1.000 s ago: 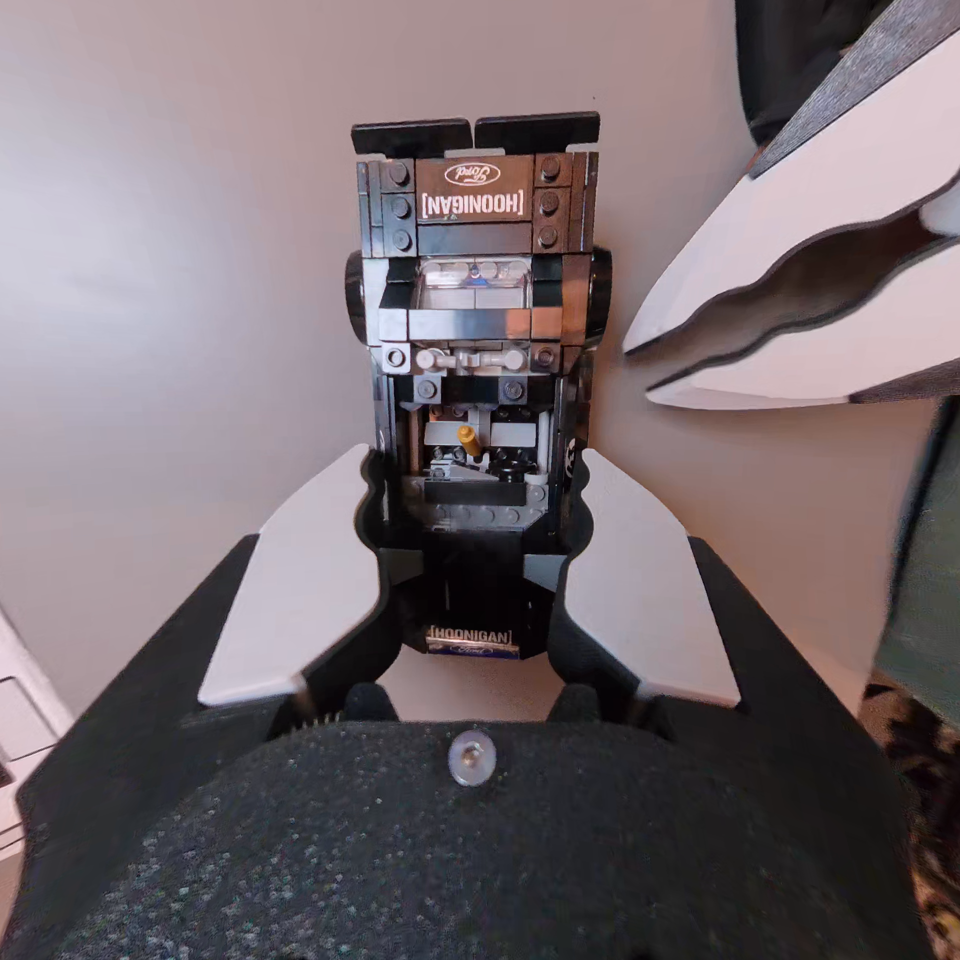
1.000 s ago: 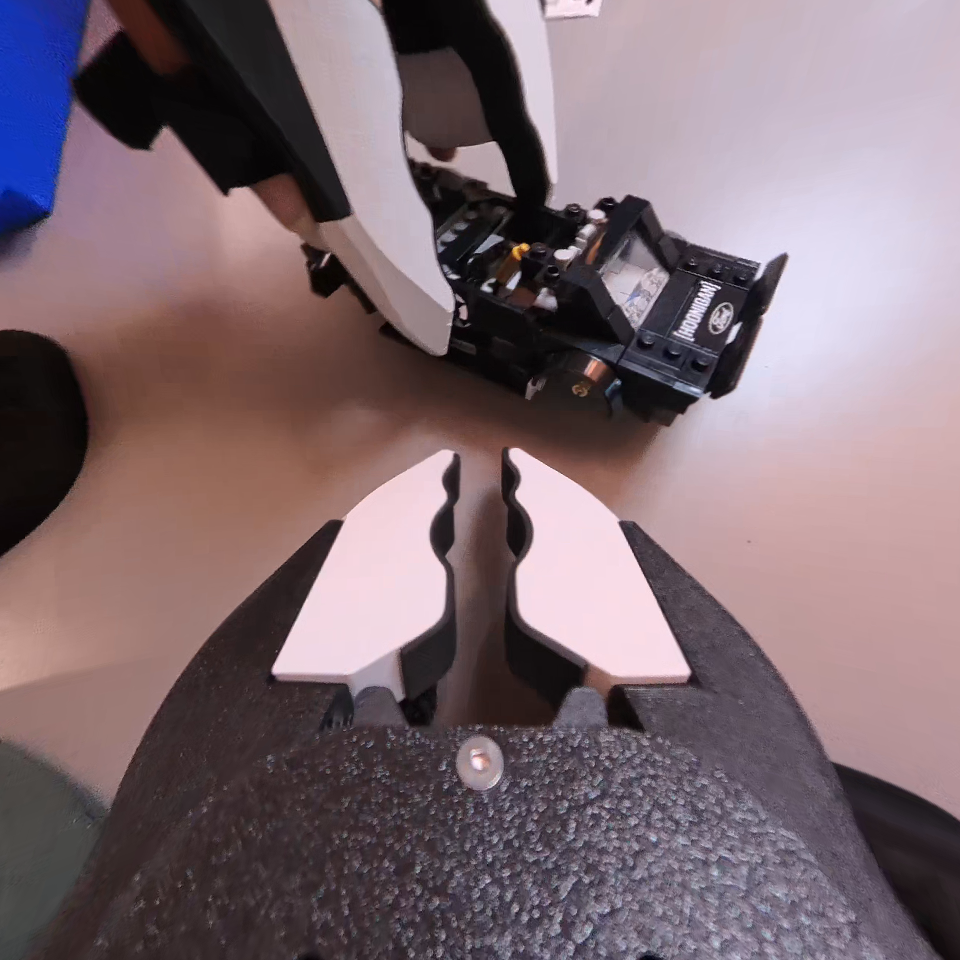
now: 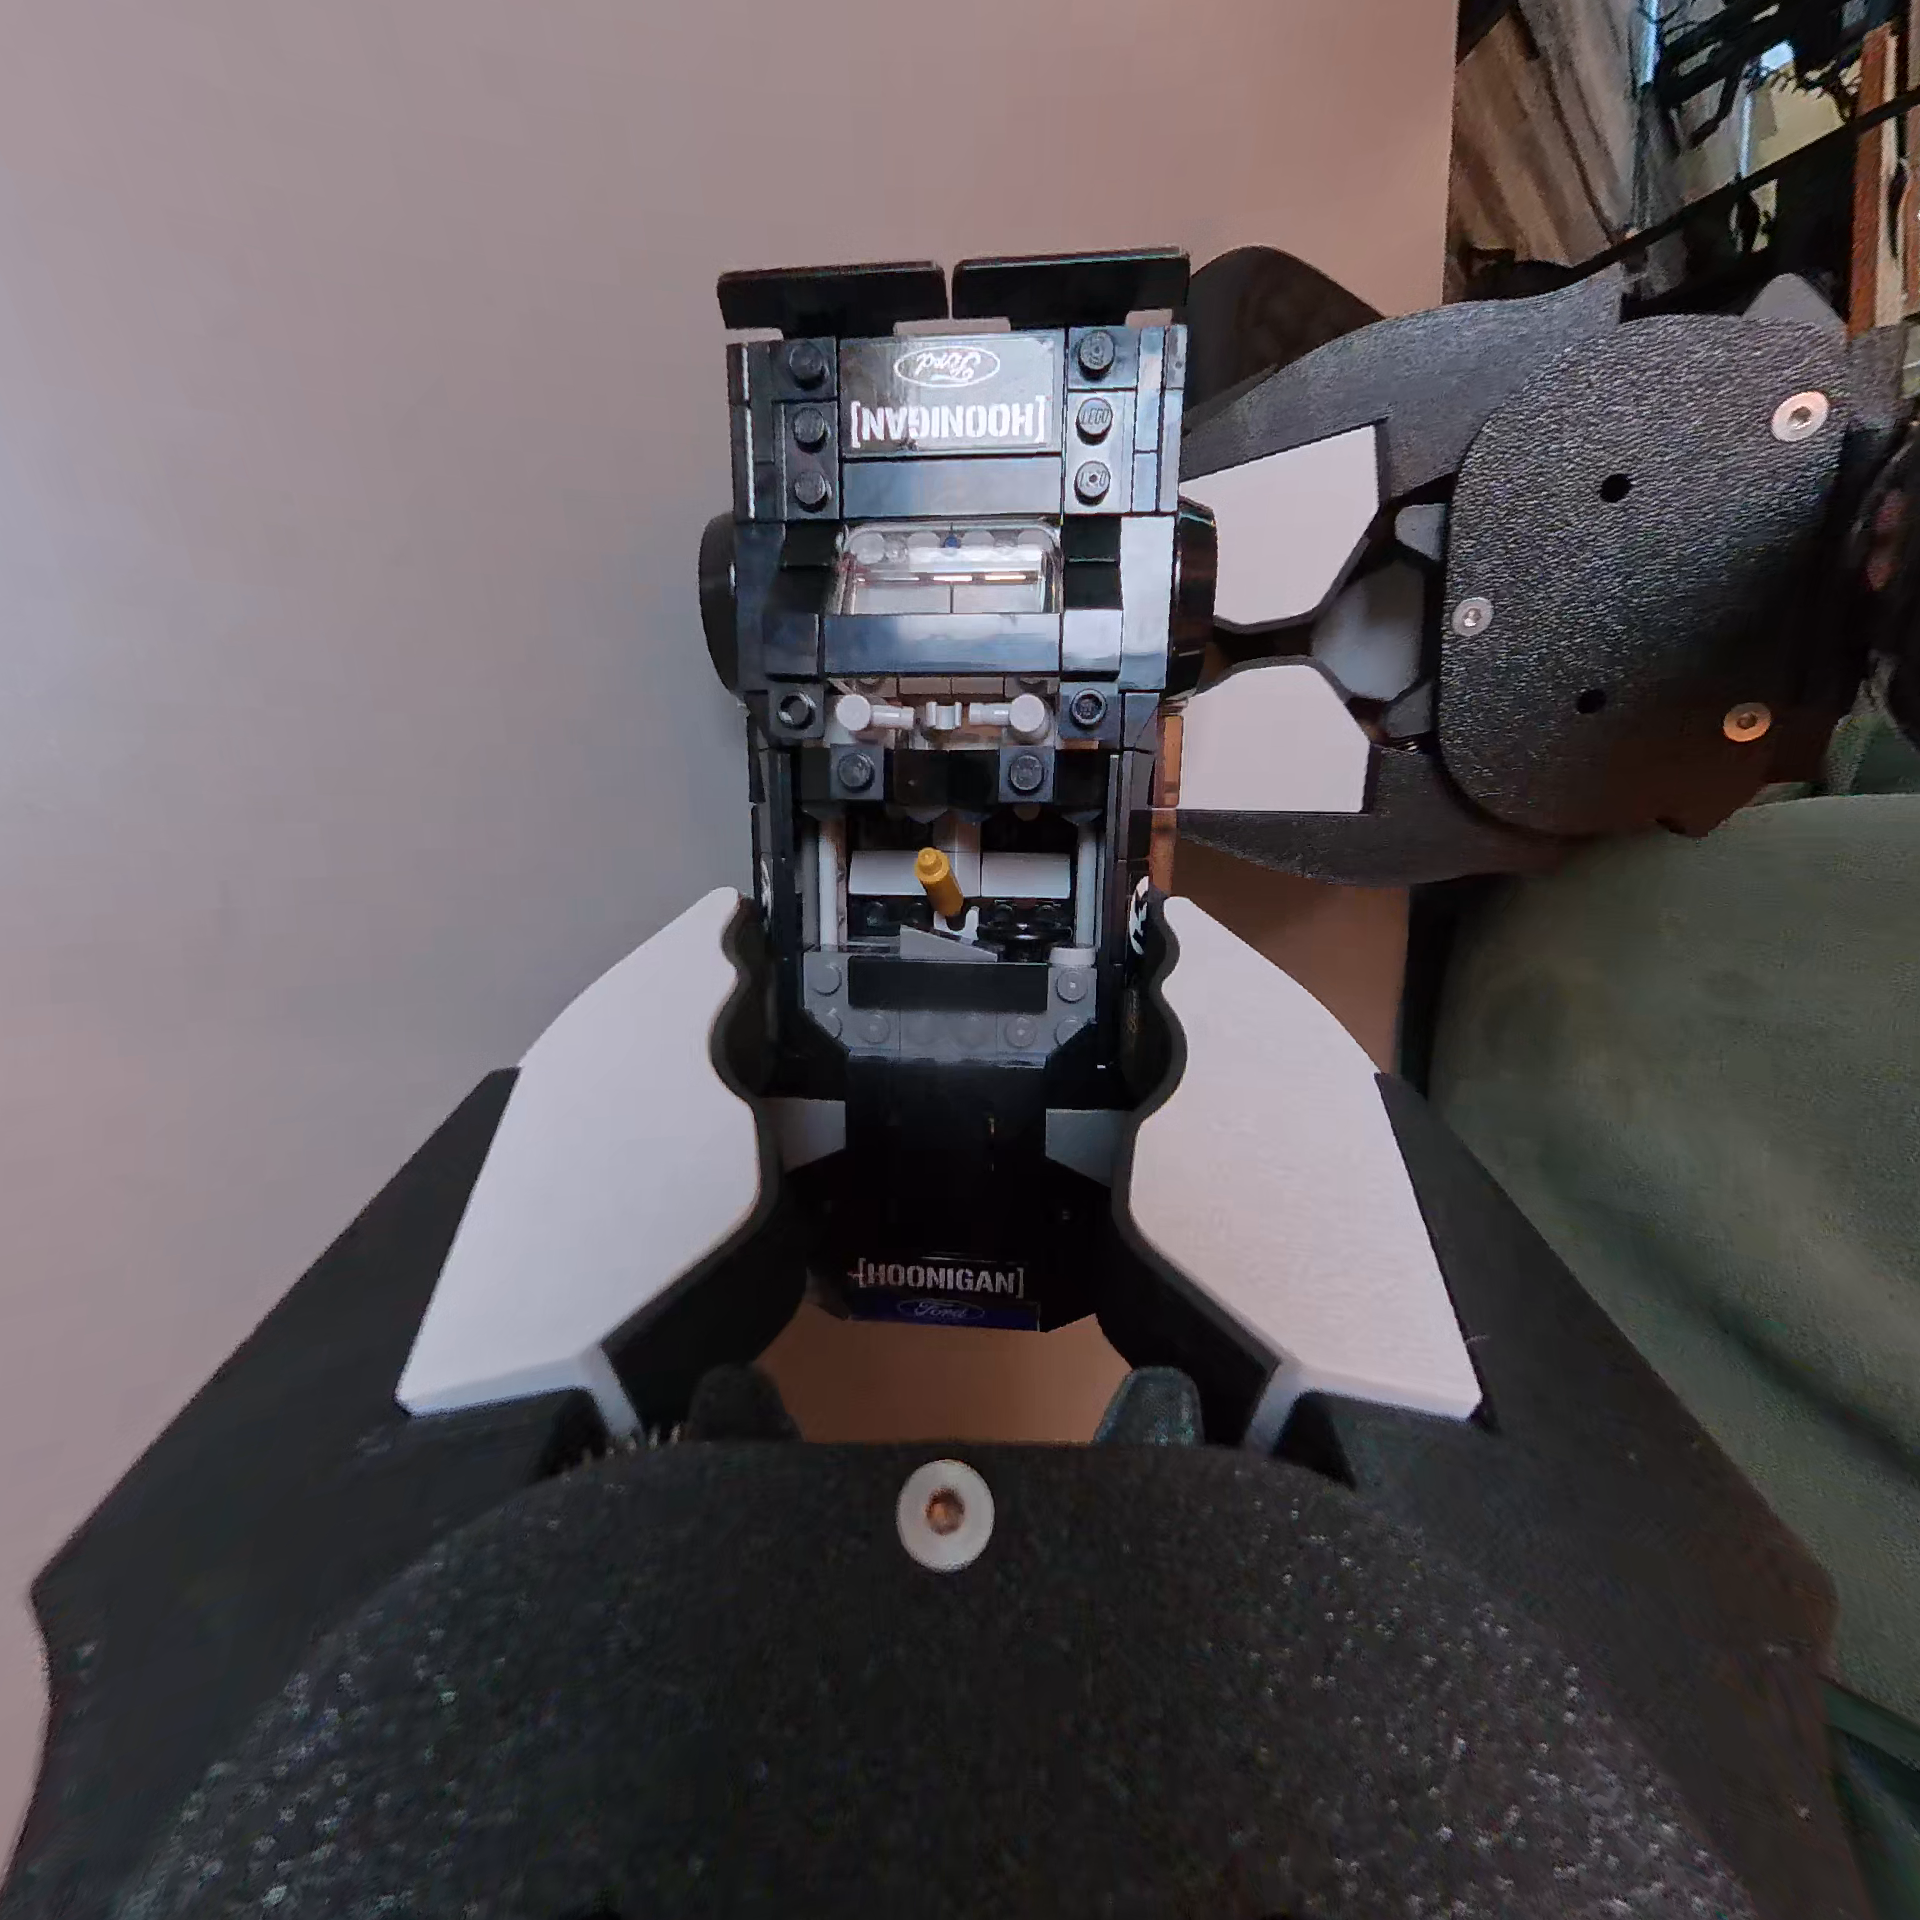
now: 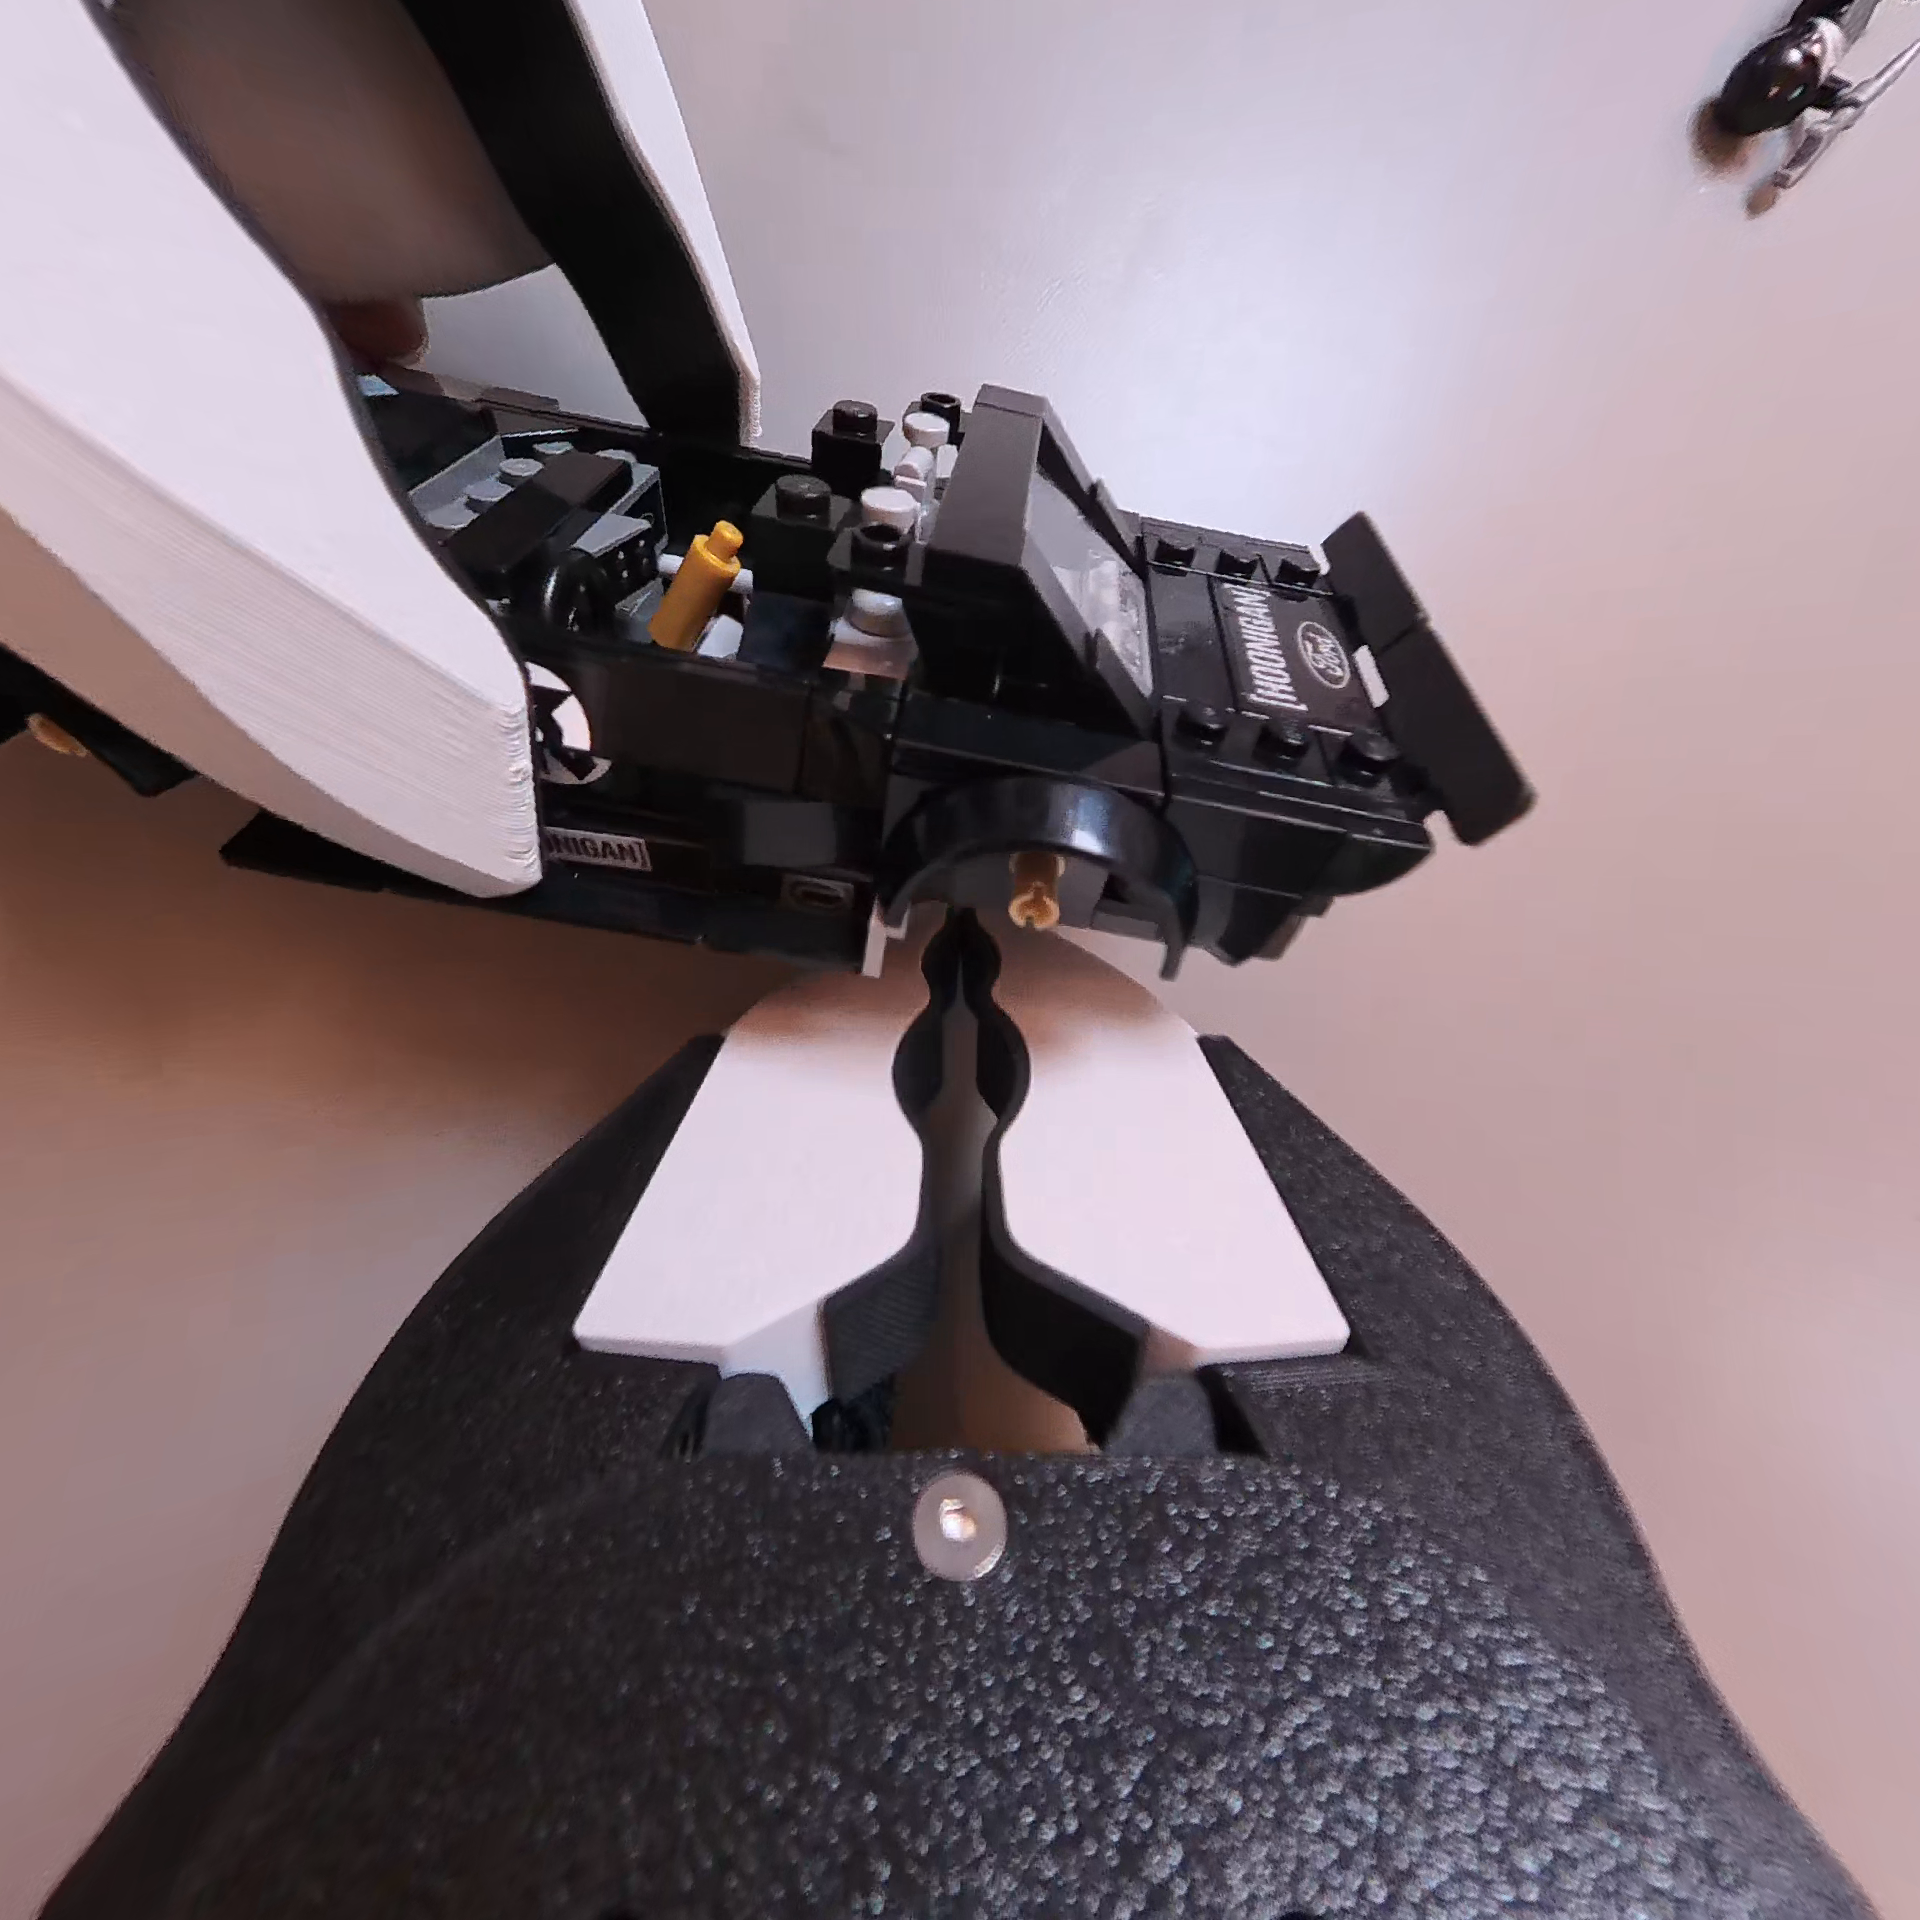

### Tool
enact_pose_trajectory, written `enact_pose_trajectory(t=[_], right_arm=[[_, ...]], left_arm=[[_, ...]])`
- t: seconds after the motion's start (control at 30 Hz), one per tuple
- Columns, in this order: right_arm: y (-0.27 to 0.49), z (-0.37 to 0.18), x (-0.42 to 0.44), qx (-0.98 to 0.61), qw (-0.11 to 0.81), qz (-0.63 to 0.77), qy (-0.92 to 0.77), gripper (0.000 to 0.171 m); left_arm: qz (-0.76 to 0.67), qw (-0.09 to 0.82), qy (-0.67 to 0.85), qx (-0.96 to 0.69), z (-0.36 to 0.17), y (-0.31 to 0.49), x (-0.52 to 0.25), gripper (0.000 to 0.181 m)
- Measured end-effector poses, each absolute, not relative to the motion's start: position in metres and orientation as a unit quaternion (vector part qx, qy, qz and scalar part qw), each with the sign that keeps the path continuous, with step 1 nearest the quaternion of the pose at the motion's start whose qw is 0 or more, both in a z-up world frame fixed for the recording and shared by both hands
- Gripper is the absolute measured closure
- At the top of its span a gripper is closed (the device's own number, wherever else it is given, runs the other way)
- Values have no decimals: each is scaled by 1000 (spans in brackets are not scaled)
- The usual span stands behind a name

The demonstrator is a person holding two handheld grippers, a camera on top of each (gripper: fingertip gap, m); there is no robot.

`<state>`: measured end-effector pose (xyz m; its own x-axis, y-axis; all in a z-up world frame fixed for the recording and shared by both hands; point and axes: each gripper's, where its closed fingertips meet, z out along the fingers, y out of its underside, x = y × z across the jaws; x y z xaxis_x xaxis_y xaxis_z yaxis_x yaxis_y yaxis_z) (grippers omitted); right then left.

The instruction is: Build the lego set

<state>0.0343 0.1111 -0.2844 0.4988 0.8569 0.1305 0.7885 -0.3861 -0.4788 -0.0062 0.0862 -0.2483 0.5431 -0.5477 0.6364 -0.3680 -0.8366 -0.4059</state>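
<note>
Left wrist view
- Lego car point(image 3: 951, 727): black, part-built, roof off; held between the fingers of the left gripper point(image 3: 951, 1029) at its nose end.
- Long axis: runs straight away from the camera; the tail with the black spoiler point(image 3: 954, 291) points up and away, the nose sits low between the fingers.
- Interior: a gold lever point(image 3: 940, 878) stands tilted in the open cabin, ahead of the clear rear window point(image 3: 951, 571).
- Left gripper state: jaws spread about halfway, clamped on both flanks of the car.
- Right gripper point(image 3: 1226, 655): comes in from the right, its fingertips at the car's right rear wheel arch — contact cannot be judged here.
- Background: pale tabletop point(image 3: 312, 520); green cloth point(image 3: 1662, 1195) at right.

Right wrist view
- Lego car point(image 4: 1039, 707): lies crosswise, tail and spoiler to the right, nose to the left under the left gripper's white fingers point(image 4: 260, 623).
- Rear wheel arch point(image 4: 1039, 821): no wheel fitted; a tan axle pin point(image 4: 1039, 894) sticks out.
- Right gripper point(image 4: 966, 961): jaws nearly together, tips just below the arch, beside the pin; nothing seen held.
- Far corner: a small dark and silver object point(image 4: 1787, 104), blurred.

Change from one second earlier
- Right gripper: was well apart from the car with a clear gap between its fingers; now close up at the arch and narrowed.
- Car and left grip: unchanged.
</note>
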Motion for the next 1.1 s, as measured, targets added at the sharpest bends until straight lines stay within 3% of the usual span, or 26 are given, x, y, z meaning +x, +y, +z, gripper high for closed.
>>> enact_pose_trajectory(t=[0.77,1.1], right_arm=[[108,-273,40,-817,269,93,-501,171],[107,-274,40,-813,274,87,-507,171]], left_arm=[[-257,282,392,-837,-226,96,-12,112],[-220,302,406,-834,-234,96,-13,112]])
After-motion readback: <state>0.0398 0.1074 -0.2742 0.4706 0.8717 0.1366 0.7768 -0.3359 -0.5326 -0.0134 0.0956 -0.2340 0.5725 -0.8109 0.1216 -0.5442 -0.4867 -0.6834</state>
